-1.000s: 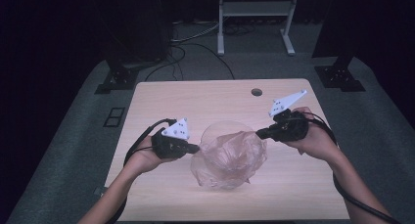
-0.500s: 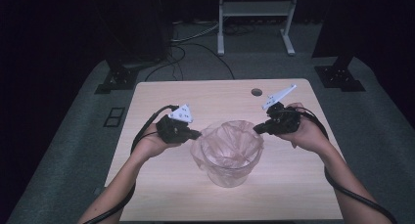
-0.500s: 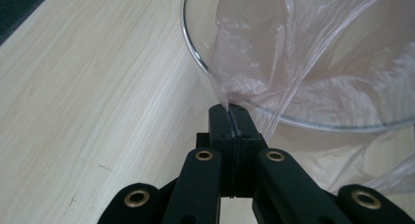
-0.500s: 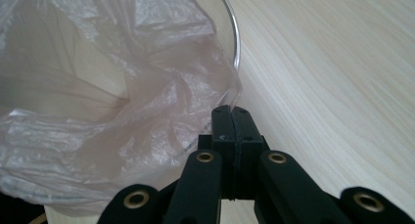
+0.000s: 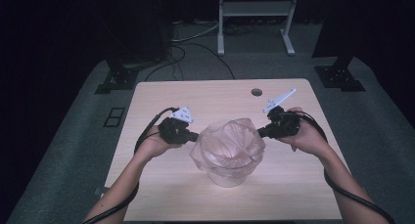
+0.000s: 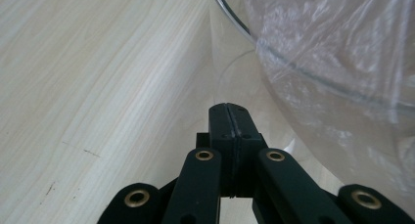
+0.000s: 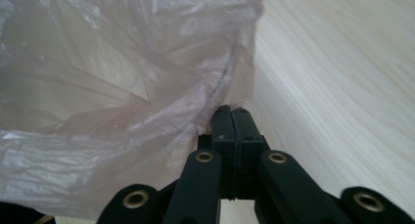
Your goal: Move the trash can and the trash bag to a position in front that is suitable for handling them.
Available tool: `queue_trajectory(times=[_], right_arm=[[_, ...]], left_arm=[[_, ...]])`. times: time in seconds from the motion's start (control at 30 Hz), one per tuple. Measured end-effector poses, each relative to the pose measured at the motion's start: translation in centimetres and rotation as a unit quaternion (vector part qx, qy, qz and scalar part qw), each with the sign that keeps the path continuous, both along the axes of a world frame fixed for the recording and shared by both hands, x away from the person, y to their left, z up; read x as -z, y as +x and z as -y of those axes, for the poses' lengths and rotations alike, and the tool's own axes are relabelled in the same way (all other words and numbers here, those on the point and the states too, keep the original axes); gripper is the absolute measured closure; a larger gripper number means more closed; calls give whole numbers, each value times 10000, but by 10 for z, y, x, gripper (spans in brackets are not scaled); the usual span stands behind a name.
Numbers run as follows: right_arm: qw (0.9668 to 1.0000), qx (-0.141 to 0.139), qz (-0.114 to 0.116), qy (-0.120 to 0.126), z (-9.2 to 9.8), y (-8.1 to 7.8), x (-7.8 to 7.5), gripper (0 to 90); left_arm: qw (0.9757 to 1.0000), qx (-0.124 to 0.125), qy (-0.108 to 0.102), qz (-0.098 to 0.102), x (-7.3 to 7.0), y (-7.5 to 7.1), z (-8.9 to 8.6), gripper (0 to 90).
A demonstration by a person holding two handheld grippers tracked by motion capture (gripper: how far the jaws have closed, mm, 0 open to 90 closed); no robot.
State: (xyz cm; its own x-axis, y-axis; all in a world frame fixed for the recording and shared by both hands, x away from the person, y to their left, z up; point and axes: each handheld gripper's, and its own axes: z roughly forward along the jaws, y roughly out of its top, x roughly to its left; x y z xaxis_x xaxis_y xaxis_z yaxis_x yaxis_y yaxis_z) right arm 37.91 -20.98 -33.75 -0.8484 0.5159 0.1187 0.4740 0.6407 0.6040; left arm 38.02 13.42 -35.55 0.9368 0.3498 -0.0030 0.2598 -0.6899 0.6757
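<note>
— Clear crinkled plastic bag (image 5: 230, 143), where is it?
— Draped into and over the clear round container (image 5: 226, 172) at mid pale wooden table (image 5: 205, 94).
— Left gripper (image 5: 194, 135)?
— Jaws pressed together at the bag's left edge; film between them can't be made out.
— Right gripper (image 5: 261, 132)?
— Pinching the bag's right edge, its jaws having just eased slightly.

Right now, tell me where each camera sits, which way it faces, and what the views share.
High view: above the person's side, looking forward and down on the table; both forearms, left gripper, right gripper.
Left gripper view: rides that gripper, faces the bowl; its shut jaws.
Right gripper view: rides that gripper, faces the bag; its jaws pinch film.
Shared: the bag and table show in all three.
</note>
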Motion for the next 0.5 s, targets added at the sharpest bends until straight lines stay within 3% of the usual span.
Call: queue_trajectory(times=[0.23,0.37,0.5], right_arm=[[9994,-85,276,215,19,-14,-16,679],[9990,-144,365,228,25,-22,-25,634],[9984,-275,434,255,27,-31,-32,615]], left_arm=[[9998,90,-117,114,-24,-11,-17,791],[9997,165,-110,132,-33,-16,-20,745],[9989,419,-177,149,-48,-24,-17,693]])
